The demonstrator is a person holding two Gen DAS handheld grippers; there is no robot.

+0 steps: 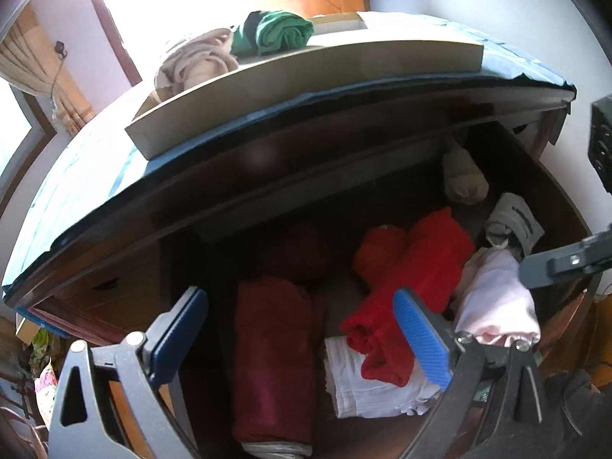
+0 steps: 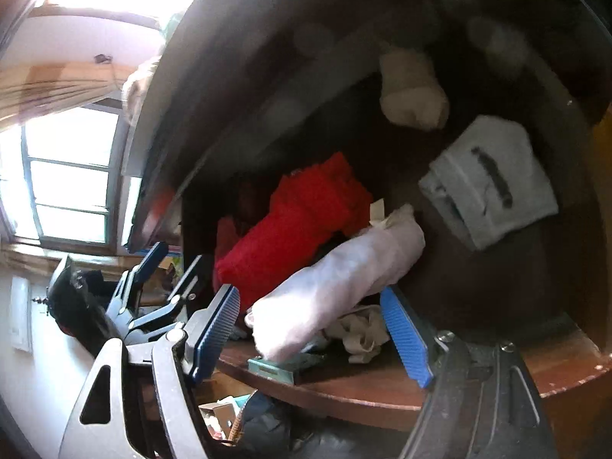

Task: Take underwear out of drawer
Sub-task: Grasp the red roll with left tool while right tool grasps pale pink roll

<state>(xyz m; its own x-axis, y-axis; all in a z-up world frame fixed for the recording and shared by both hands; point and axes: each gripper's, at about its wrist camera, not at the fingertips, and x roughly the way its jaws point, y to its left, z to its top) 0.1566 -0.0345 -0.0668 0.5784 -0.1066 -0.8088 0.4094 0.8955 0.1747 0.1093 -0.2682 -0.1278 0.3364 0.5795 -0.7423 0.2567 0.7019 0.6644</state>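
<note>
Here, both grippers' ribbed blue fingers [image 1: 422, 338] [image 2: 405, 334] stand wide over soft rolled underwear [image 2: 336, 287] in the wooden drawer [image 2: 382, 390].

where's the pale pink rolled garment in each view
Left wrist view: the pale pink rolled garment lies at the right of the open drawer, just beyond the left gripper's right finger.
Right wrist view: the same roll lies centre frame, slanting between the right gripper's open fingers.
Shared landmark: the bright red garment lies directly to its left in both.
</note>
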